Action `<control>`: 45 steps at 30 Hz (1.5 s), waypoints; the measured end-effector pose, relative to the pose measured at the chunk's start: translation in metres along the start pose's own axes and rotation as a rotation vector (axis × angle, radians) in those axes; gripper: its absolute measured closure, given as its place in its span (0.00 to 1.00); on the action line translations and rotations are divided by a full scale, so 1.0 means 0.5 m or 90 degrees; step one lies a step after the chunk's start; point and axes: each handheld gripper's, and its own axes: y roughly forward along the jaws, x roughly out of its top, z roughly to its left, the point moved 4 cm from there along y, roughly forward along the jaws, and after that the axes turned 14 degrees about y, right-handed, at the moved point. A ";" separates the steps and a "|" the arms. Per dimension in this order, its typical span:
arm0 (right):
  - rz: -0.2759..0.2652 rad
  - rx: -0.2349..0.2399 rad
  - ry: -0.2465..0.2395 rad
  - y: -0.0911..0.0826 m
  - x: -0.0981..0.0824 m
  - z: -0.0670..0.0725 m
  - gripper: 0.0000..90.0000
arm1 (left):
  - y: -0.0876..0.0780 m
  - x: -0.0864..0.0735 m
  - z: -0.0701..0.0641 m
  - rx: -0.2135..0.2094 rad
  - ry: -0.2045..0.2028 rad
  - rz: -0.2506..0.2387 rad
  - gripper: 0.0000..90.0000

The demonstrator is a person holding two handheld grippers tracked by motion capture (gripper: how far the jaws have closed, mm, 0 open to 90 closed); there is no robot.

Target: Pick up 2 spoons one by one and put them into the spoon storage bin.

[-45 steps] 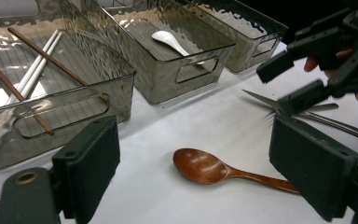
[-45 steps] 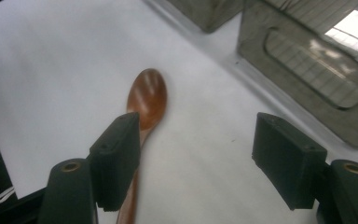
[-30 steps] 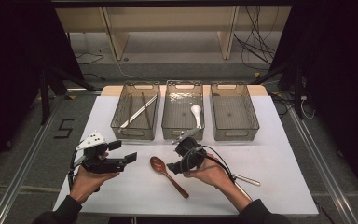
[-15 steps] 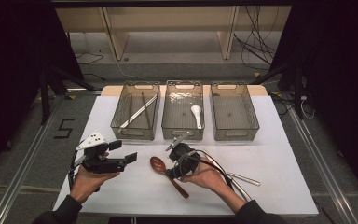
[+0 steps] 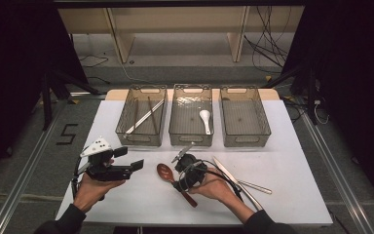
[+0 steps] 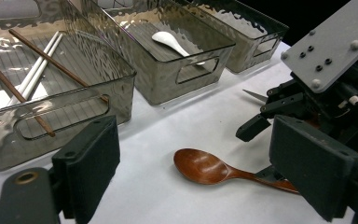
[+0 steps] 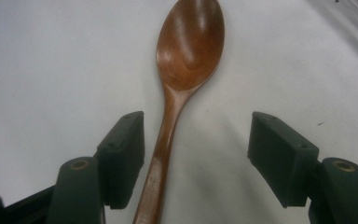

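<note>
A brown wooden spoon (image 5: 165, 172) lies on the white table, bowl to the left, handle running toward the person. My right gripper (image 5: 181, 181) is lowered over the handle and open. In the right gripper view the spoon (image 7: 189, 51) runs up between the jaws of the right gripper (image 7: 198, 135), its handle close to the left jaw and apart from the right one. My left gripper (image 5: 132, 161) is held above the table left of the spoon, open and empty. From the left gripper (image 6: 196, 135) I see the spoon (image 6: 205, 165) and the right gripper (image 6: 279, 112) beyond.
Three clear bins stand in a row at the back: the left bin (image 5: 140, 142) holds chopsticks (image 5: 143, 117), the middle bin (image 5: 191, 141) a white spoon (image 5: 205, 119), and the right bin (image 5: 246, 142) looks empty. A knife (image 5: 231, 176) and a metal utensil (image 5: 255, 186) lie right of my right hand.
My right gripper has moved left and down over the wooden spoon's handle, so the jaws now straddle it. The left gripper has stayed put.
</note>
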 end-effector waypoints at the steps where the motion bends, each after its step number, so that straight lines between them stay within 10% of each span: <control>1: 0.000 -0.002 -0.002 0.002 0.000 0.000 0.41 | 0.000 0.000 0.000 -0.001 0.000 0.001 0.18; 45: 0.054 -0.015 -0.040 0.013 -0.013 -0.010 0.91 | 0.002 -0.001 -0.002 -0.003 -0.001 0.002 0.18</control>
